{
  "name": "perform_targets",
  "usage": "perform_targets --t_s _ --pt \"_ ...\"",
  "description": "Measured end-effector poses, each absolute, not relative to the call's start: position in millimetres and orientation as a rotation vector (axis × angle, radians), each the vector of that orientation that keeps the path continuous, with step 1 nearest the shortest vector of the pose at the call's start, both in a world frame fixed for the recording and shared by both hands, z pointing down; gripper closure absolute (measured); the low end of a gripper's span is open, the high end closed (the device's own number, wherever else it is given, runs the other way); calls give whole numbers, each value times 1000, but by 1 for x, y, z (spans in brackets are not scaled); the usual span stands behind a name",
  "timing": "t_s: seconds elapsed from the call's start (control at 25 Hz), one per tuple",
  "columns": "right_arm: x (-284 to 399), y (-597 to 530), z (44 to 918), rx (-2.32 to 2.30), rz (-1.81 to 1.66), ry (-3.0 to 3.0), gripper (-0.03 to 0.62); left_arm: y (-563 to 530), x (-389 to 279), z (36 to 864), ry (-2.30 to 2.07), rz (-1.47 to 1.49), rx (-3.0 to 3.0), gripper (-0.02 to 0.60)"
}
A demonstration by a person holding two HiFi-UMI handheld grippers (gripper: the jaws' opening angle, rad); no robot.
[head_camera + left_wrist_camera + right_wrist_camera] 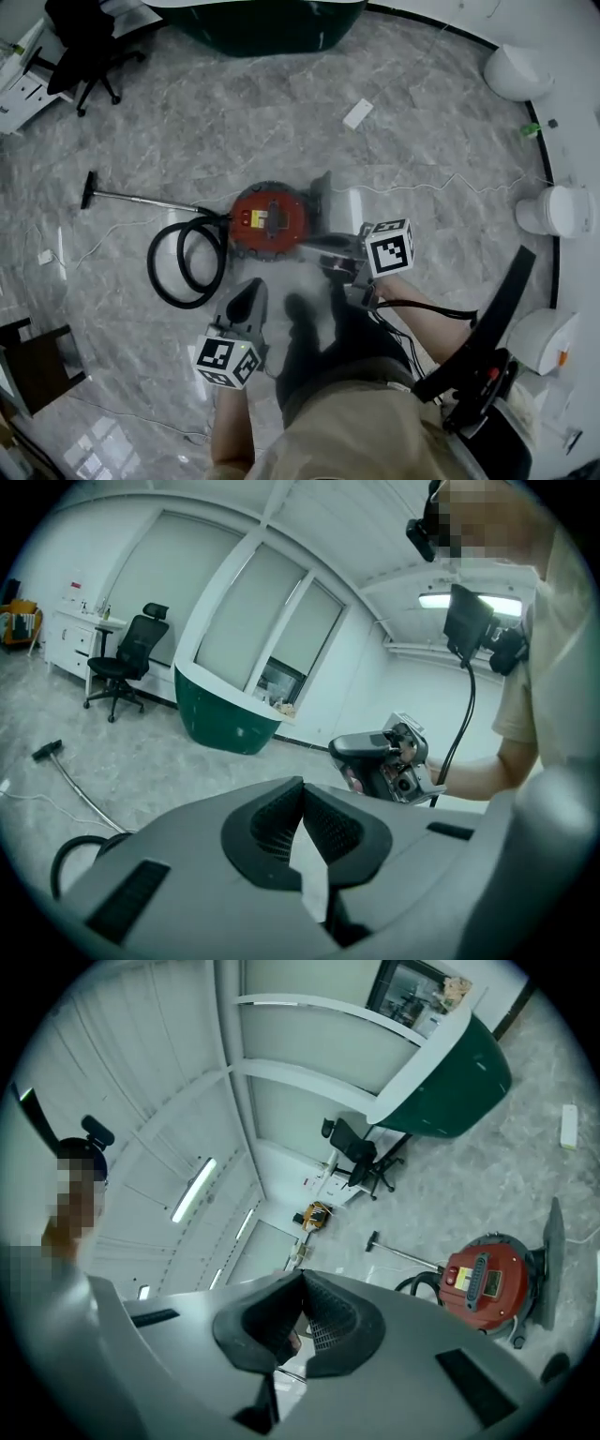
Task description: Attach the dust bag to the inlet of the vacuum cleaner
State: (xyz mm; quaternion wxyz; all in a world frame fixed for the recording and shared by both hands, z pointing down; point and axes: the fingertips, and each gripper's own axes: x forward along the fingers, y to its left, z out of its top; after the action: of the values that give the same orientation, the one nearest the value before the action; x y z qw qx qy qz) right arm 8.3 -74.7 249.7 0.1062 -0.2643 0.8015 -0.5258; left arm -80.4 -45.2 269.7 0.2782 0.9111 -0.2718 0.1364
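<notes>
Grey marble-patterned floor [234, 112], open and well lit, with a dark green curved counter [262, 19] and a black office chair [89, 47] at the far side. White rounded units [553, 211] line the wall on the right.

Left gripper [302, 794]: fingers pressed together at the tips, nothing between them. It is raised well above the floor and touches nothing.

Right gripper [302, 1283]: fingers likewise pressed together, nothing held. It is also up in the air, well apart from the items below.

The red vacuum cleaner [270, 220] sits on the floor ahead of both grippers, roughly between them in the head view. A grey flap [322, 199] stands upright against its right side. The black hose [183, 267] lies in a loop to its left, and the metal wand [141, 198] runs from there to a floor nozzle further left.

A small white block [358, 113] lies on the floor beyond the vacuum cleaner, and a thin white cord [441, 183] trails off to the right. Nothing stands between the grippers and the vacuum cleaner.
</notes>
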Motion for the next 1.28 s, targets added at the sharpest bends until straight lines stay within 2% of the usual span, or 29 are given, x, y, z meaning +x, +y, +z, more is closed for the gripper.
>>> perform_targets --t_s 0.36,0.52,0.8,1.28 --pt "-4 -25 134 -1088 -906 2781 577 -40 -106 165 -683 227 2641 591" --pt "-11 8 106 -1138 -752 2869 577 -25 -97 138 -624 139 2661 591" --pt "-5 67 69 -1145 -755 2760 577 25 -71 86 -515 114 2728 591" --pt "26 199 46 -847 -803 2638 577 151 -19 31 -627 91 2844 589"
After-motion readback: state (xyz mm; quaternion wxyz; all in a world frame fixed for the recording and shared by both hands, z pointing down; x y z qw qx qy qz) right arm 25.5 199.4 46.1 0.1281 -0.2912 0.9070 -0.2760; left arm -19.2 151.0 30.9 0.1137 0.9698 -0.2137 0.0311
